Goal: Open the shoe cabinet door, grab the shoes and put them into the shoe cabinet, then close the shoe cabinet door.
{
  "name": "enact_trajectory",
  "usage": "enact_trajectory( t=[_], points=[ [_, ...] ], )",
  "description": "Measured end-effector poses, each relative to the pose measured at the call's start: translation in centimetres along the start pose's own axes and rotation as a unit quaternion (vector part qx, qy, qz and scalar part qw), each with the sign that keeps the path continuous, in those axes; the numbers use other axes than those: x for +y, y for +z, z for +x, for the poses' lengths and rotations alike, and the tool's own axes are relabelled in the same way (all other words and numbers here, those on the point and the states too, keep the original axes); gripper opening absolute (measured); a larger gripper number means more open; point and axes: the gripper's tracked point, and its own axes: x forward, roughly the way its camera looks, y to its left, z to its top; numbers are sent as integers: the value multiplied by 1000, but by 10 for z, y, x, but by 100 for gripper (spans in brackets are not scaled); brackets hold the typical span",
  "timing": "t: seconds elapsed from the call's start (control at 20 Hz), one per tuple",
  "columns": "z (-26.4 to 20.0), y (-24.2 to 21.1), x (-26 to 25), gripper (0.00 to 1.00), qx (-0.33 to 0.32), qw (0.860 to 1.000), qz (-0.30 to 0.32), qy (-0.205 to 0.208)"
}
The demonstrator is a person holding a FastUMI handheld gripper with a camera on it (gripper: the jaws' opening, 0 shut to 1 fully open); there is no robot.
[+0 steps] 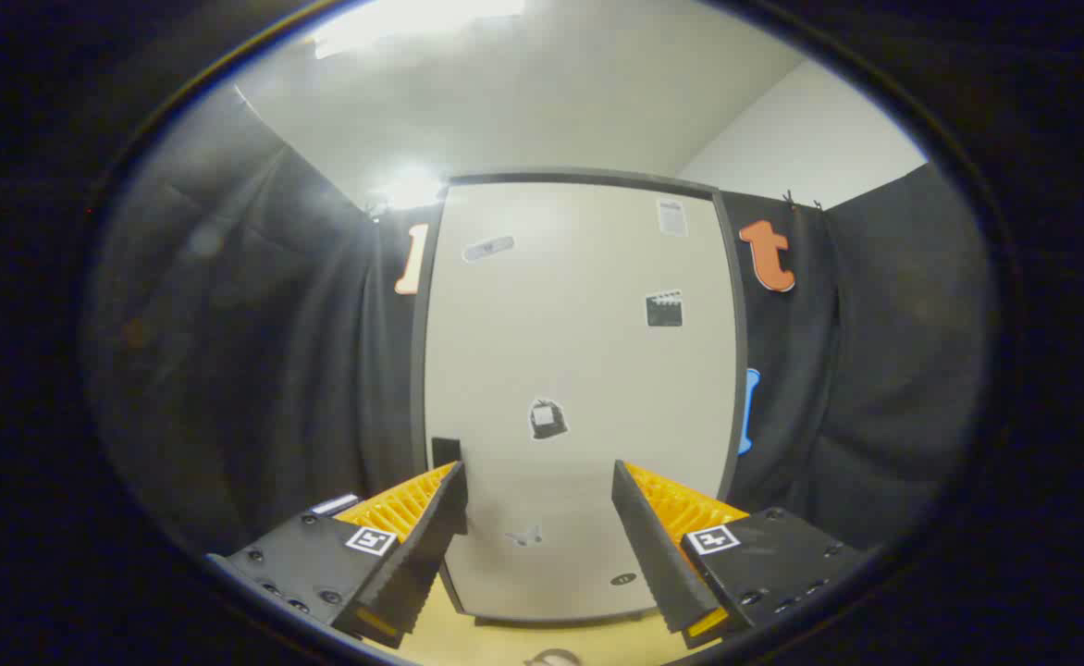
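two fingers of the claw (pixel 537 481) spread wide with nothing between them, squared up to the closed shoe cabinet door (pixel 579 370) just ahead, likely lining up on its dark handle (pixel 447 451).

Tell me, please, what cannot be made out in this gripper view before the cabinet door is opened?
- Cabinet door, shut: it hides the inside.
- Black handle: the left finger covers its lower part.
- Stickers: too small to read.
- Pale object on the floor: cut off by the edge.
- Gripper: open, holding nothing.
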Motion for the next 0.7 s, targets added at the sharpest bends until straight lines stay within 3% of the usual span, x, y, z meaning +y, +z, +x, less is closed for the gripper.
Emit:
enact_trajectory(
  t=[0.15, 0.7],
  points=[
    [-3, 4, 0, 97, -6, 1000, 22, -9],
    [1, -16, 8, 97, 26, 1000, 11, -8]
  ],
)
